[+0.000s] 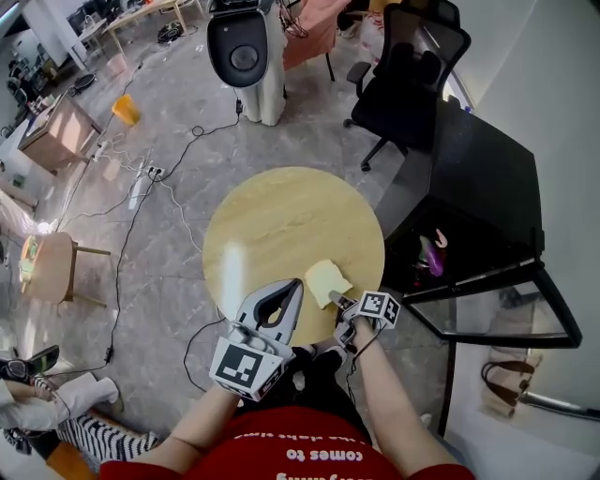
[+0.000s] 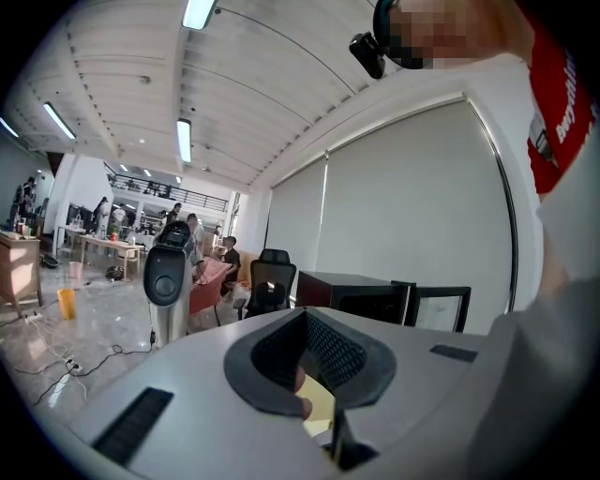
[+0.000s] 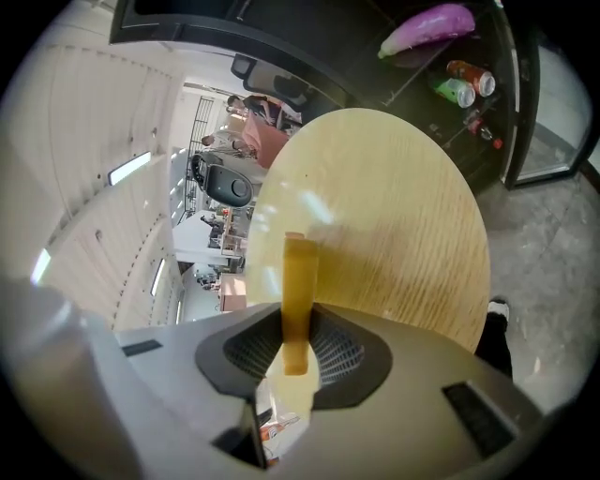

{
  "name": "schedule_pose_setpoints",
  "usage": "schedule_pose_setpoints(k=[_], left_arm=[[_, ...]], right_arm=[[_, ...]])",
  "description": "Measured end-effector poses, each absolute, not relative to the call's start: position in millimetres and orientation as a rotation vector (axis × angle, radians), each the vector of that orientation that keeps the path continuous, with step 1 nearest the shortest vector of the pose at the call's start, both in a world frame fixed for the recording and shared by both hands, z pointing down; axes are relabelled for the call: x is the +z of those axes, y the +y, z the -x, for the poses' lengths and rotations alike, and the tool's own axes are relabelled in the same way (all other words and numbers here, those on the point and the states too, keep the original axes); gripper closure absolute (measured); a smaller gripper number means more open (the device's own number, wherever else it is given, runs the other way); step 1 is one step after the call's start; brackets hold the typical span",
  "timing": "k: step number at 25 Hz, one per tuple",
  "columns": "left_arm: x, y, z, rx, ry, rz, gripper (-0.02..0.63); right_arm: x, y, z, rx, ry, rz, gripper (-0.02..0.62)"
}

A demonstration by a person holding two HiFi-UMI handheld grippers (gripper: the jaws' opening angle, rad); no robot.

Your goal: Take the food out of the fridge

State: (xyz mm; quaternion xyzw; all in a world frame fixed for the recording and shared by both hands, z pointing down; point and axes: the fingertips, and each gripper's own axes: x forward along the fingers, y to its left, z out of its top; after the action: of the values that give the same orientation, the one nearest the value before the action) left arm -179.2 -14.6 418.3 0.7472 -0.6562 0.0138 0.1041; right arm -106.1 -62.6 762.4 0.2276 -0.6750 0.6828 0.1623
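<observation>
W/ right gripper [image 3: 296, 345] clamped on the bread [image 3: 300, 277] & left gripper [image 1: 292, 289] closed, empty, we should lay it flat on the table [image 1: 281, 211] before letting go.

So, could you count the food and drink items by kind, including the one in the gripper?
Bread slice: 1, clamped in the right gripper
Purple eggplant: 1, in the fridge
Drink cans: 2, one red, one green, in the fridge
Total: 4

A pale yellow slice [image 1: 327, 279] is standing out against the light wood-grain counter [image 1: 277, 220], a bright purple eggplant [image 3: 431, 25] is glowing inside the black fridge [image 1: 487, 173]
</observation>
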Motion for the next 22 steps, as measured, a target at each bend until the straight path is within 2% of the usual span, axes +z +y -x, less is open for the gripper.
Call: schedule_pose_setpoints(k=[9, 13, 18, 22], left_arm=[[425, -16, 176, 0.046, -1.919, -2.196, 0.599], [427, -18, 175, 0.054, -1.915, -2.192, 0.6], [430, -20, 175, 0.057, -1.913, -2.195, 0.6], [439, -23, 173, 0.102, -1.905, -2.227, 0.6]], right_arm=[[780, -62, 97, 1.8, -1.868, -0.684, 0.502], [792, -66, 79, 1.544, -1.807, -0.838, 0.467], [790, -79, 42, 1.251, -1.694, -1.117, 0.462], [775, -77, 40, 1.295, -1.758, -1.152, 0.463]])
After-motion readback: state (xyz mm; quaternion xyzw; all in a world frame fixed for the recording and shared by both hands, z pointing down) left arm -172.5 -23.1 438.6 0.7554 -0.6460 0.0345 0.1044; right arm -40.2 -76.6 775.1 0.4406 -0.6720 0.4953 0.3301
